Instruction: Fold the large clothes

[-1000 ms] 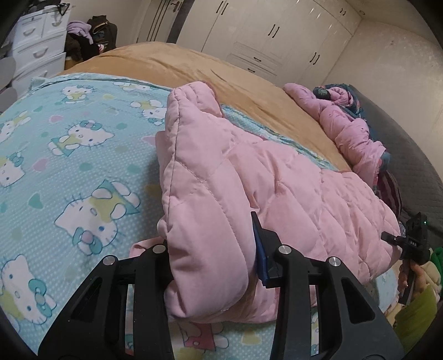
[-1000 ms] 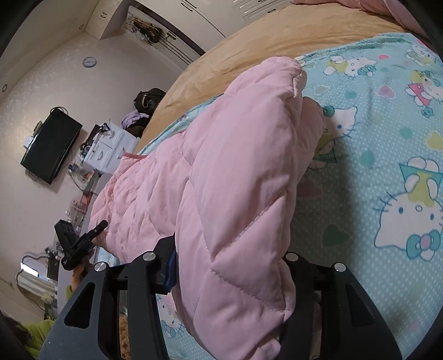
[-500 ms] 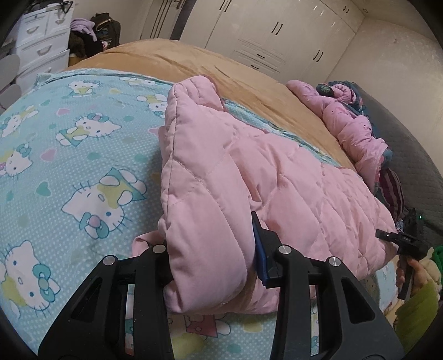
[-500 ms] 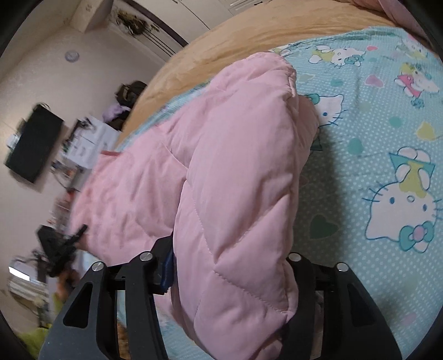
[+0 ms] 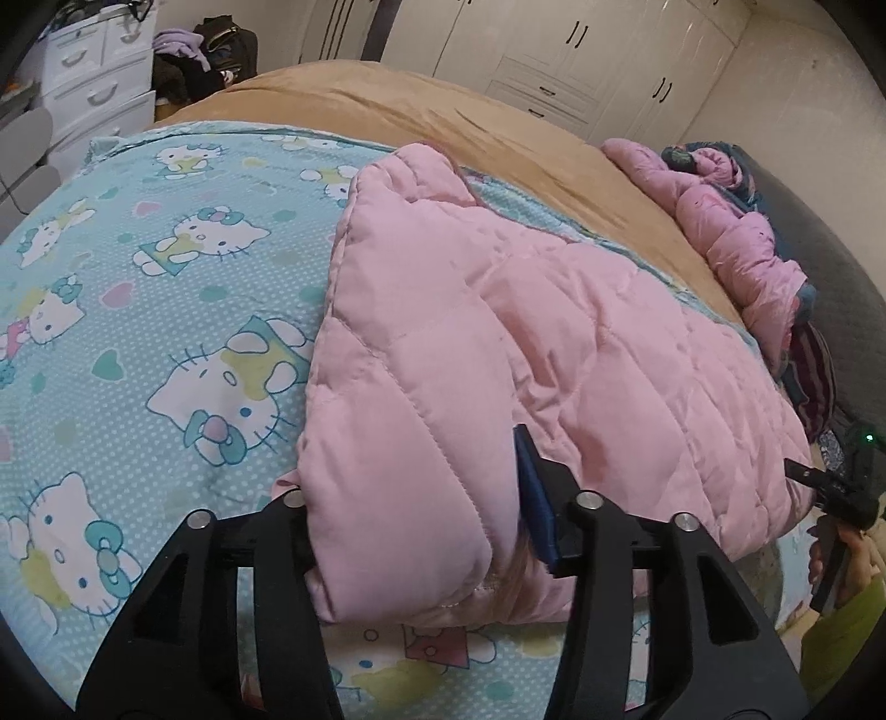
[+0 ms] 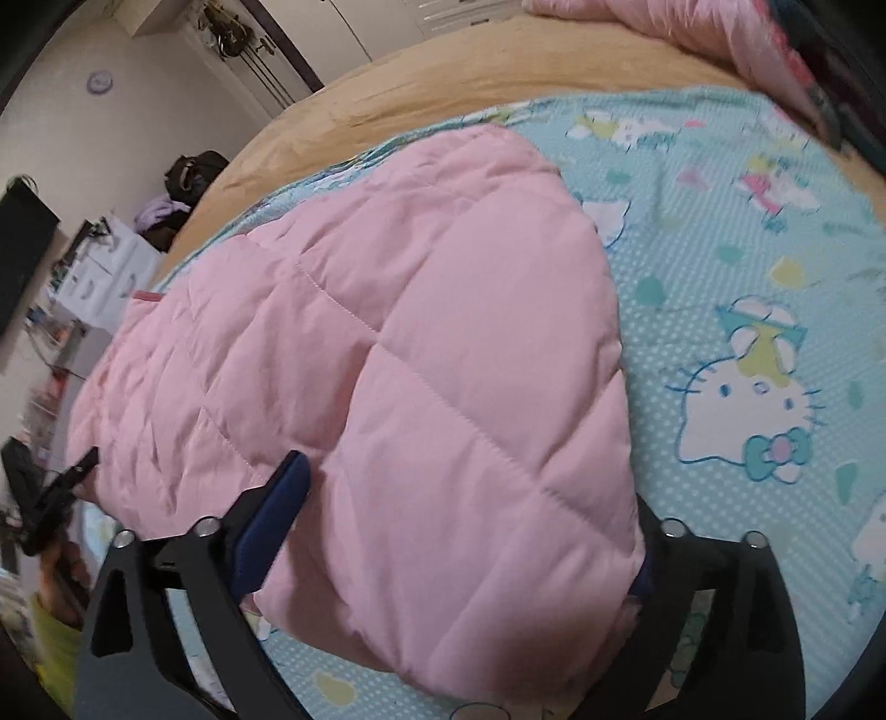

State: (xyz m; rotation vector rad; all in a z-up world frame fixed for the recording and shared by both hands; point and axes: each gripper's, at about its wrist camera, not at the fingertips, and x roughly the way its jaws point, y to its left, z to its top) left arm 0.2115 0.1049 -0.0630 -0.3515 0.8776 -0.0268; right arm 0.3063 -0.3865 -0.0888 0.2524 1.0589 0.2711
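A pink quilted puffer jacket [image 5: 526, 343] lies folded over itself on a Hello Kitty sheet [image 5: 138, 310]. My left gripper [image 5: 410, 515] is shut on the jacket's near left edge, fabric bulging between its fingers. My right gripper [image 6: 459, 531] has the jacket's near right edge [image 6: 443, 387] between its widely spread fingers; the fabric lies low on the sheet [image 6: 775, 277]. Each gripper shows small at the other view's edge: the right one in the left wrist view [image 5: 830, 487], the left one in the right wrist view [image 6: 61, 487].
A tan blanket [image 5: 443, 116] covers the far bed. A second pink jacket and other clothes [image 5: 736, 238] are piled at the far right. White drawers [image 5: 94, 88] and wardrobes [image 5: 554, 50] line the walls.
The jacket fold held by the right gripper has come down from raised to flat on the sheet. The right gripper's fingers stand wider apart. The left gripper keeps its hold.
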